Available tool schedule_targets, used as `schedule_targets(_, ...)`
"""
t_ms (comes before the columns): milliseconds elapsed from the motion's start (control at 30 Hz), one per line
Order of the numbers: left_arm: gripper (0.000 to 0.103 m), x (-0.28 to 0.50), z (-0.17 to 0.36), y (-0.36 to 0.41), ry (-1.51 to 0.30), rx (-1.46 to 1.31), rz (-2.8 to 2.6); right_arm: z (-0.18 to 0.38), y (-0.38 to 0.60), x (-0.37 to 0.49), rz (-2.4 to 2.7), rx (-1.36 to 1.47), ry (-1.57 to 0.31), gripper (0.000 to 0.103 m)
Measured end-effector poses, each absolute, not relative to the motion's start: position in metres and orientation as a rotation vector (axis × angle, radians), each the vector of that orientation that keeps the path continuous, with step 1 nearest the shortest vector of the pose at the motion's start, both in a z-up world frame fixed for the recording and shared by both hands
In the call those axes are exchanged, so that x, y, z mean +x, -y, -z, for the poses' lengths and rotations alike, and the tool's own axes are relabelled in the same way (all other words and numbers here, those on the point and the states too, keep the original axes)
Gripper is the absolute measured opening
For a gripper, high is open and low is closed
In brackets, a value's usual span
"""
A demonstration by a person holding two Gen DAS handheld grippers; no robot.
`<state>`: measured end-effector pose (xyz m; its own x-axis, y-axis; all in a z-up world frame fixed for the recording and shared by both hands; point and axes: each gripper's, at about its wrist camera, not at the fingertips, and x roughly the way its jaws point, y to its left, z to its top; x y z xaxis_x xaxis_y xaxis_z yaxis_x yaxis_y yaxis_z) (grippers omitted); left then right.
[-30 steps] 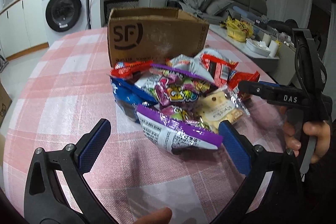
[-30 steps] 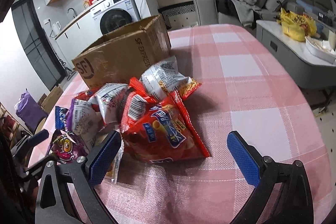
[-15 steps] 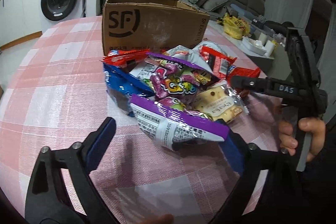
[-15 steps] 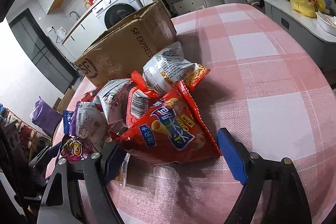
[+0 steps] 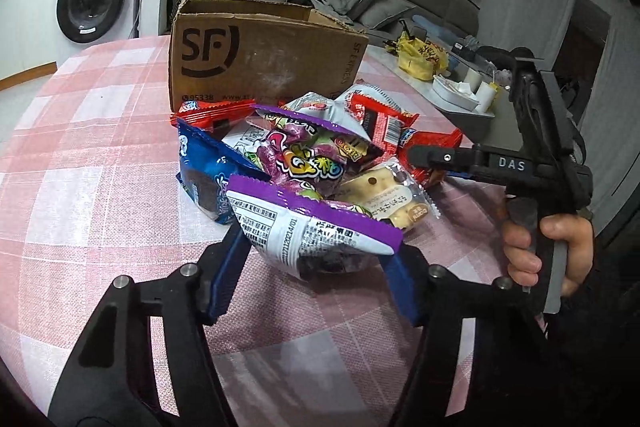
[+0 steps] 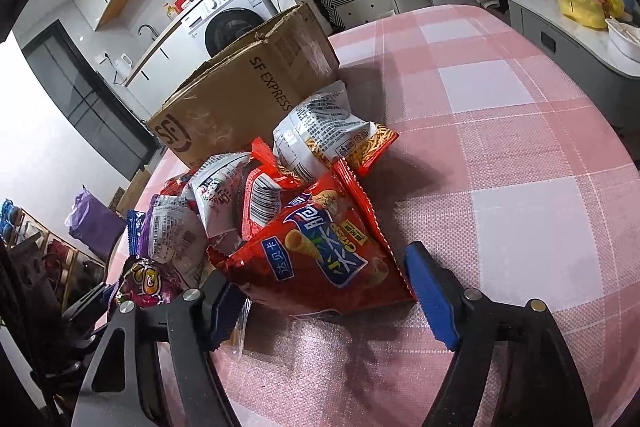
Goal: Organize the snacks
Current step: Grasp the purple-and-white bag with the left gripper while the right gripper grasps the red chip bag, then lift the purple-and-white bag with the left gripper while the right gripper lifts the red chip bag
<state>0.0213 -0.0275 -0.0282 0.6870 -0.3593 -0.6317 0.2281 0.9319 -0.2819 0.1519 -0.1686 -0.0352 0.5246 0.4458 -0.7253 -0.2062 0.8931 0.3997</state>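
the left gripper (image 5: 316, 279) has the purple-edged packet (image 5: 312, 227) straight ahead between its closing jaws, its long axis lying across from pad to pad, at the near edge of the snack pile before the cardboard box (image 5: 264, 55). the right gripper (image 6: 332, 295) closes around the red chip bag (image 6: 320, 259) likewise.

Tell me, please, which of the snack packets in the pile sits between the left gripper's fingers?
The purple-edged packet with its white printed back facing up, at the pile's near edge. The left gripper is closing on it; the other packets lie beyond.
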Motion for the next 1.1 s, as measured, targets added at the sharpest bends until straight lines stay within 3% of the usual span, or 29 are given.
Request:
schedule_targets(300, 0.057, 0.015, 0.027, 0.027, -0.727, -0.185, 0.354, 0.036, 0.165, 0.157, -0.399, 0.254, -0.944, 0.079)
schedule_targets(400, 0.057, 0.012, 0.026, 0.026, -0.718, -0.184, 0.362, 0.035, 0.164, 0.153, -0.412, 0.239, -0.939, 0.067)
schedule_targets(633, 0.055, 0.007, 0.023, 0.025, -0.702, -0.184, 0.374, 0.033, 0.175, 0.139, -0.438, 0.287, -0.913, 0.056)
schedule_targets(1100, 0.054, -0.002, 0.009, 0.022, -0.655, -0.209, 0.367, 0.004, 0.199, 0.100, -0.487, 0.407, -0.802, 0.055)
